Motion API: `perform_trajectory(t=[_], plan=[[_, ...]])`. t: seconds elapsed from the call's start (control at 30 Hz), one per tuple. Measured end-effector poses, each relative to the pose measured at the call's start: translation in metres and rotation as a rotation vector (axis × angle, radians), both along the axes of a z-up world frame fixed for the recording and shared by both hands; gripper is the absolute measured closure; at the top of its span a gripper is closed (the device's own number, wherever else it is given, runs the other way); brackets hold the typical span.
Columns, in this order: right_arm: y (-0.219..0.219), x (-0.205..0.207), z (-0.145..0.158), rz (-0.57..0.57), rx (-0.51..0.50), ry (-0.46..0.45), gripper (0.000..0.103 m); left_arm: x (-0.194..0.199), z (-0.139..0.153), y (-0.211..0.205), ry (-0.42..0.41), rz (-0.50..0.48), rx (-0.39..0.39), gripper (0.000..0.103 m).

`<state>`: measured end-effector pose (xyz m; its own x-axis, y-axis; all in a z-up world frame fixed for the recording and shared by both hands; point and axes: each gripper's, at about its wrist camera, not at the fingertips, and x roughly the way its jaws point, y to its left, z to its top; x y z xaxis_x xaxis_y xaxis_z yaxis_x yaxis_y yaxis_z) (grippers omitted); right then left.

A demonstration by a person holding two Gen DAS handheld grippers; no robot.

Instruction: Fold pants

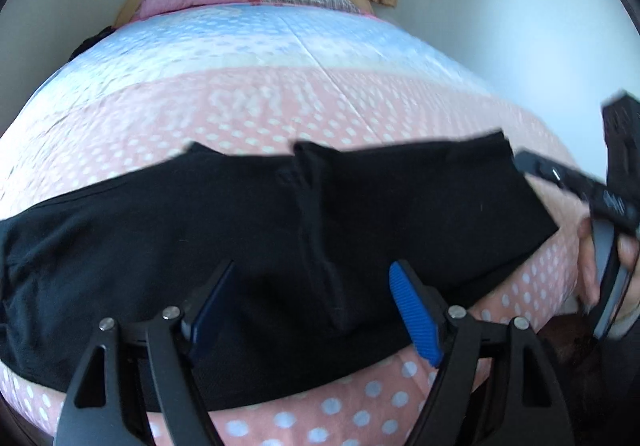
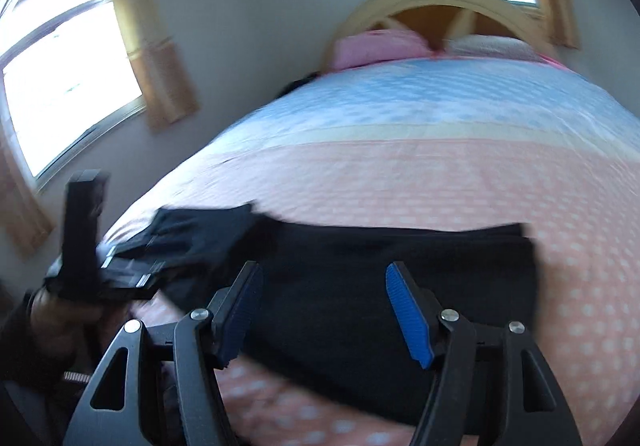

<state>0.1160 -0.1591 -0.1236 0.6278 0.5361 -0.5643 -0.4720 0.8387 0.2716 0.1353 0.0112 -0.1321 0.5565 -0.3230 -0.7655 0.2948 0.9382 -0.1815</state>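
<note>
Near the foot edge of the bed [image 1: 280,98], on its pink polka-dot cover, the black pants [image 1: 224,230] lie folded in a broad band running from the left side toward the right, with a lengthwise fold ridge near the middle. The left gripper [image 1: 316,306] hangs over the band's near edge with its jaws spread and nothing pinched between them. Farther right, the right gripper [image 2: 324,310] hangs above the cloth, its jaws likewise released and empty.
</note>
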Motion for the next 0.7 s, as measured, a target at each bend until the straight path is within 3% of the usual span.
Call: perform_trajectory(t=[0.1, 0.2, 0.27, 0.37, 0.47, 0.53, 0.6, 0.7], plan=[[0.050, -0.014, -0.019, 0.179, -0.094, 0.015, 0.037, -0.003, 0.014, 0.030, -0.038, 0.062, 0.006, 0.022], [0.071, -0.013, -0.051, 0.207, -0.250, 0.104, 0.037, -0.003, 0.023, 0.069, -0.070, 0.124, 0.045, 0.013], [0.074, -0.021, -0.055, 0.239, -0.294, 0.069, 0.037, -0.004, 0.027, 0.104, -0.087, 0.192, 0.091, 0.012], [0.074, -0.023, -0.049, 0.254, -0.299, 0.089, 0.037, -0.006, 0.027, 0.159, -0.105, 0.305, 0.139, 0.012], [0.073, -0.021, -0.041, 0.235, -0.219, 0.075, 0.037, -0.009, 0.017, 0.216, -0.097, 0.425, 0.167, 0.012], [0.077, -0.021, -0.032, 0.232, -0.160, 0.043, 0.037, -0.008, 0.004, 0.250, -0.058, 0.492, 0.128, 0.012], [0.085, -0.021, -0.028, 0.225, -0.145, 0.002, 0.037, -0.012, -0.008, 0.275, -0.036, 0.531, 0.026, 0.012], [0.099, -0.007, -0.045, 0.200, -0.216, 0.058, 0.037, -0.014, -0.023, 0.290, 0.011, 0.549, -0.101, 0.014]])
